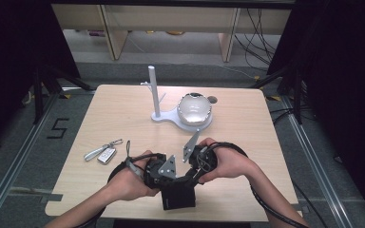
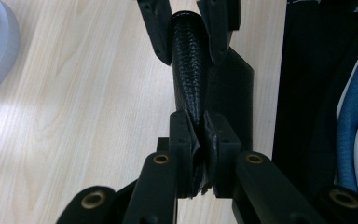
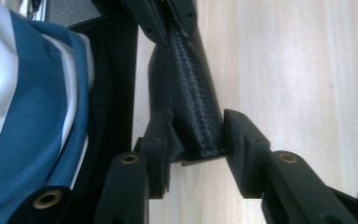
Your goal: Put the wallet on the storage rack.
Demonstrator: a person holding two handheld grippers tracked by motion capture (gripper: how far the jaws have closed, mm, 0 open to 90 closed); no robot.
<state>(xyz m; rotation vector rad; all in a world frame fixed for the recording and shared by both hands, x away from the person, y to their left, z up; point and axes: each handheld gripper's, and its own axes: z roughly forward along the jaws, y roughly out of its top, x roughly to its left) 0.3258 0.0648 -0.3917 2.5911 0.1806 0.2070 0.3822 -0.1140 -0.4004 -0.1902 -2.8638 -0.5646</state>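
A black textured pouch [image 1: 178,195] stands at the table's near edge, between the person's two hands. In the left gripper view the pouch [image 2: 189,70] runs away from the camera, and my left gripper [image 2: 200,135] is shut on its near edge, pinching the material thin. My right gripper [image 2: 189,42] grips the far end. In the right gripper view my right gripper [image 3: 198,135] has both pads against the sides of the pouch [image 3: 191,93], and the left gripper [image 3: 170,23] clamps the opposite end. In the high view the left gripper [image 1: 164,173] and right gripper [image 1: 196,170] meet over the pouch.
A car key with a strap [image 1: 103,153] lies on the table's left. A white stand with an upright post [image 1: 155,90] holds a pale domed object [image 1: 195,108] at the back middle. The person's blue and white clothing [image 3: 32,107] is close behind the pouch.
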